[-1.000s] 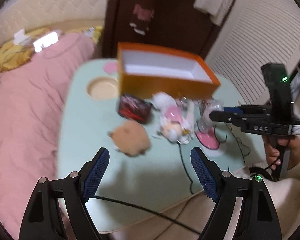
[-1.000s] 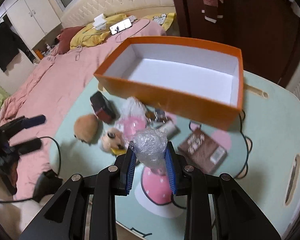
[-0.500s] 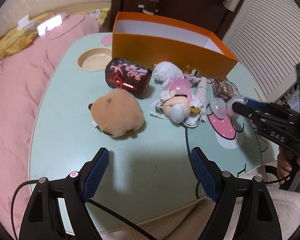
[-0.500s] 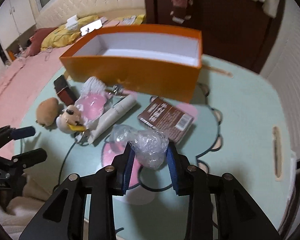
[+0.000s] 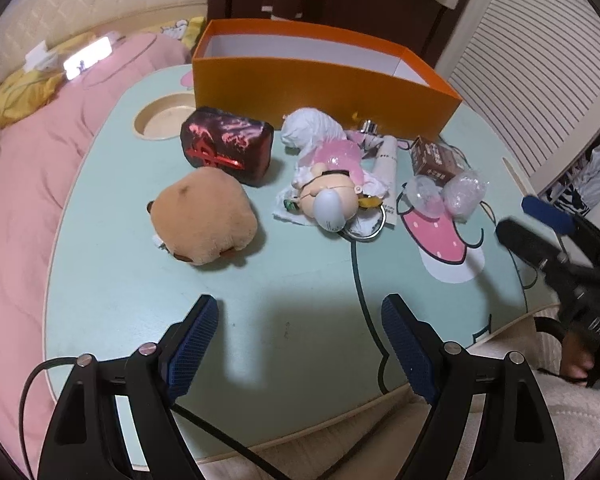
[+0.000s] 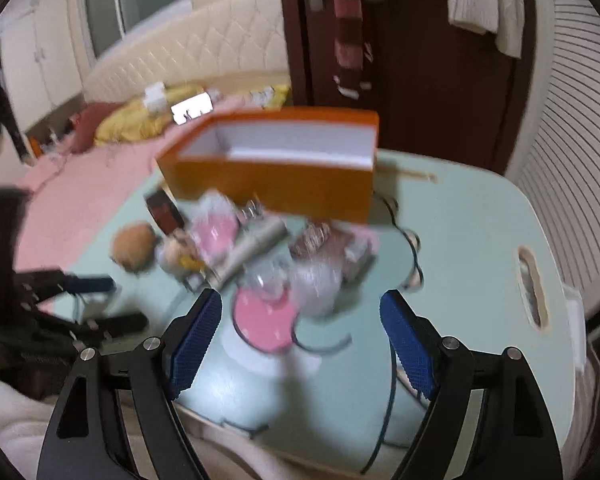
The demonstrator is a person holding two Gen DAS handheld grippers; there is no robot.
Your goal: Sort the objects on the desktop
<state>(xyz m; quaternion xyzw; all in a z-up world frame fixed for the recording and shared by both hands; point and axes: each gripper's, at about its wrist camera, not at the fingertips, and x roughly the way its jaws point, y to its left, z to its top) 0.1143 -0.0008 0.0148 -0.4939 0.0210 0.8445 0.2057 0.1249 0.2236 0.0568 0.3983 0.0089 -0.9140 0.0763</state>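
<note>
Dim, warm indoor light. The left wrist view is sharp: the brown plush toy [image 5: 204,216] casts a soft shadow rightward on the mint table [image 5: 112,240], and a bright phone screen [image 5: 87,57] glares far left. The right wrist view is smeared by motion blur. Fisheye bending and black corners frame both views.

crinkled clear plastic wrap [image 5: 462,196] lies beside brown packet [image 5: 434,160].

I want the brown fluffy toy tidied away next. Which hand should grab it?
Probably the left gripper: open, empty and pointed at the brown plush toy. The right gripper is opening near the plastic wrap.
</note>
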